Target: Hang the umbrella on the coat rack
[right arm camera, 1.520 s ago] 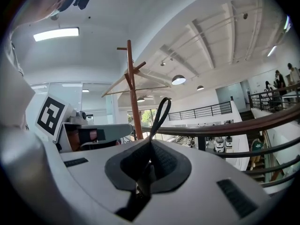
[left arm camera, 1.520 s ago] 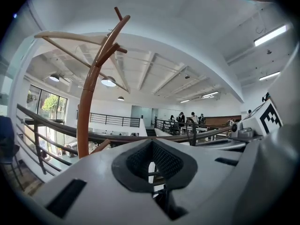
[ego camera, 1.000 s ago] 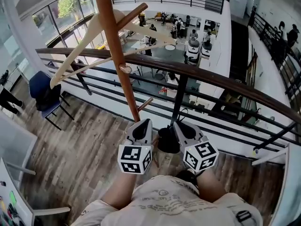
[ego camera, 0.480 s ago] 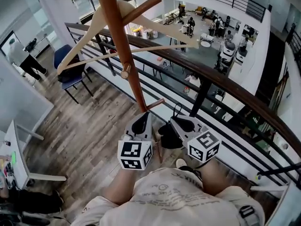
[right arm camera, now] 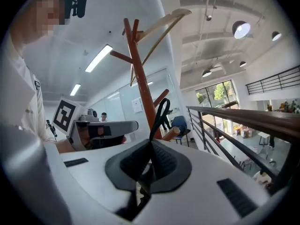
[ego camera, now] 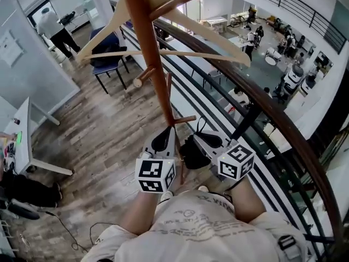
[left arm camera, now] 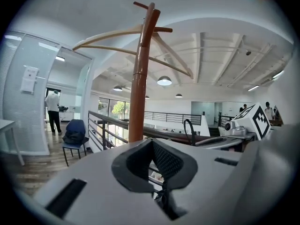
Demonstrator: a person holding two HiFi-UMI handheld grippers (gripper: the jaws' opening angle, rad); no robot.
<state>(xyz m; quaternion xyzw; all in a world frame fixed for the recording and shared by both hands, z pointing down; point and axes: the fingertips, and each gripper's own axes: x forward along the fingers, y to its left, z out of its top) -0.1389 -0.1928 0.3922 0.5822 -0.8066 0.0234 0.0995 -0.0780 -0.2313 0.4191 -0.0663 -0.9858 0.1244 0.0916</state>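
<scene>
A small black folded umbrella (ego camera: 191, 153) hangs between my two grippers, just in front of my chest. My right gripper (ego camera: 210, 142) is shut on the umbrella's black strap loop (right arm camera: 161, 112), which stands up out of the jaws. My left gripper (ego camera: 163, 141) is shut too, with dark umbrella fabric (left arm camera: 162, 199) caught low in its jaws. The brown wooden coat rack pole (ego camera: 153, 64) rises right behind the grippers. A short lower peg (ego camera: 184, 120) sticks out just above the strap loop (ego camera: 199, 126). In the right gripper view a peg (right arm camera: 171, 134) lies right behind the loop.
A pale wooden hanger (ego camera: 115, 22) hangs on the rack's top pegs. A dark railing (ego camera: 262, 119) runs along the right, with an open hall far below. A blue chair (ego camera: 106, 49) and a person (ego camera: 54, 29) are at the back left, a white table (ego camera: 22, 141) at the left.
The view has swung left along the railing. Both grippers stay shut with the umbrella between them, and the rack's lower peg now sits closer above them.
</scene>
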